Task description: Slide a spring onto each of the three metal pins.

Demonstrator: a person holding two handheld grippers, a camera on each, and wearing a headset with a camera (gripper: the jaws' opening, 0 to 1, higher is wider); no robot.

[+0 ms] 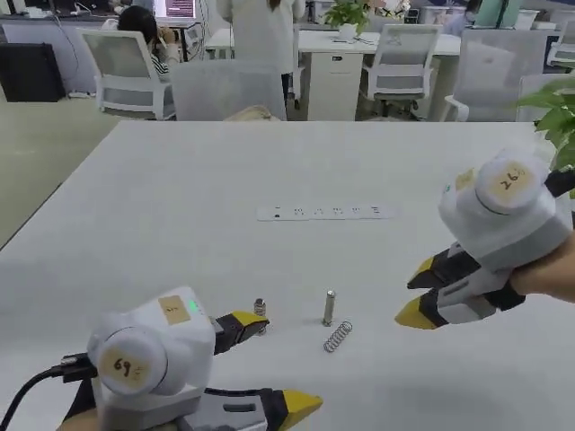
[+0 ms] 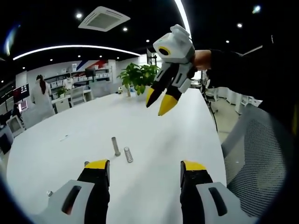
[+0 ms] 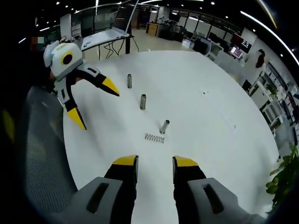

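Now both grippers are held over the white table (image 1: pixel 180 197), and nothing is gripped. The left gripper (image 1: pixel 286 363) is spread wide, low by the near edge. The right gripper (image 1: pixel 411 298) is parted too and is held up in the air. One bare pin (image 1: pixel 329 307) is stood upright between them. A loose spring (image 1: pixel 338 337) is laid flat just beside it. A spring is already worn by the next pin (image 3: pixel 143 101) and by the last pin (image 3: pixel 129 80).

I work in an open-plan office: beyond the far edge of my white table (image 1: pixel 180 197) stand swivel chairs (image 1: pixel 126 67), desks (image 1: pixel 334 81), a lit monitor (image 1: pixel 175 7) and potted plants (image 2: pixel 138 77), under strip lights (image 2: pixel 70 46) and a ceiling air vent (image 2: pixel 103 18)
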